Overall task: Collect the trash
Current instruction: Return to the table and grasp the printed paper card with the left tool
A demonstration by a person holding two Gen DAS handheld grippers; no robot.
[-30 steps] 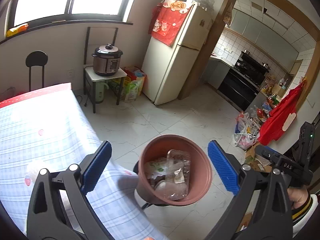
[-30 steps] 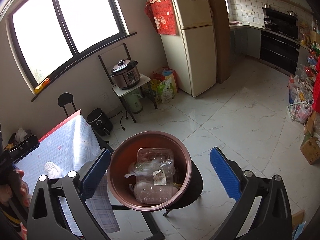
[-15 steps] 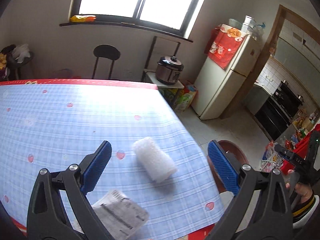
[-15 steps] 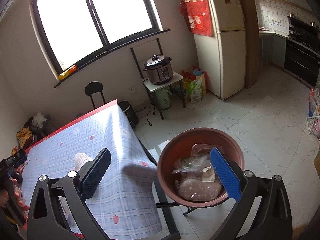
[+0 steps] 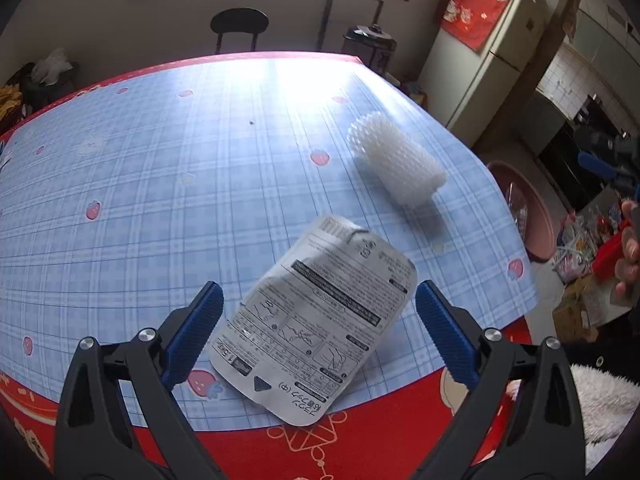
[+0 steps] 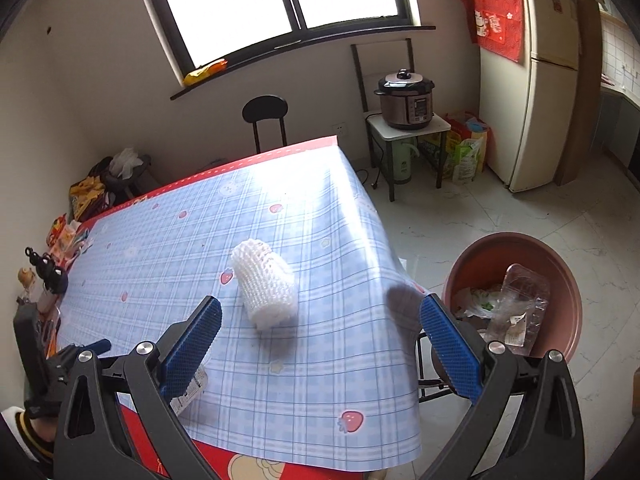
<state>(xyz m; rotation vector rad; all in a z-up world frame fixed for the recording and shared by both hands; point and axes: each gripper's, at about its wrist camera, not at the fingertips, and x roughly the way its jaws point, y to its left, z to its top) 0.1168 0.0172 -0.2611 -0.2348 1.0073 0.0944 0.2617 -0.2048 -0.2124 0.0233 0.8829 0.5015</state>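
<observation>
My left gripper [image 5: 316, 320] is spread wide, nothing between its blue pads [image 5: 192, 334]. It hovers above the near edge of the table [image 5: 160, 184], with the silver pouch [image 5: 316, 320] lying flat right under the gap; no contact that I can see. The pouch lies printed side up, slanted, one end overlapping the red border of the tablecloth.

My right gripper [image 6: 320, 340] is also wide apart and empty. It hangs over the table's corner nearest the bin [image 6: 516, 300]. Its right pad [image 6: 448, 348] lines up in view with the bin's rim (overlap in the picture only; I cannot tell real closeness).

Trash on the table:
- Silver pouch: at the near edge. In the right view only a sliver of it [image 6: 192, 392] shows behind the left pad.
- White foam net sleeve [image 5: 396, 160] [image 6: 266, 284]: lying on its side farther in from the pouch, toward the bin-side edge, well apart from the pouch.

Trash off the table:
- The brown round bin stands on the floor just beside the table's corner, seen partly past the table edge in the left view [image 5: 536, 216]. It holds a clear plastic container [image 6: 520, 300] and some crumpled wrappers.

My right hand [image 5: 628, 248] shows at the far right of the left view, beyond the bin.
</observation>
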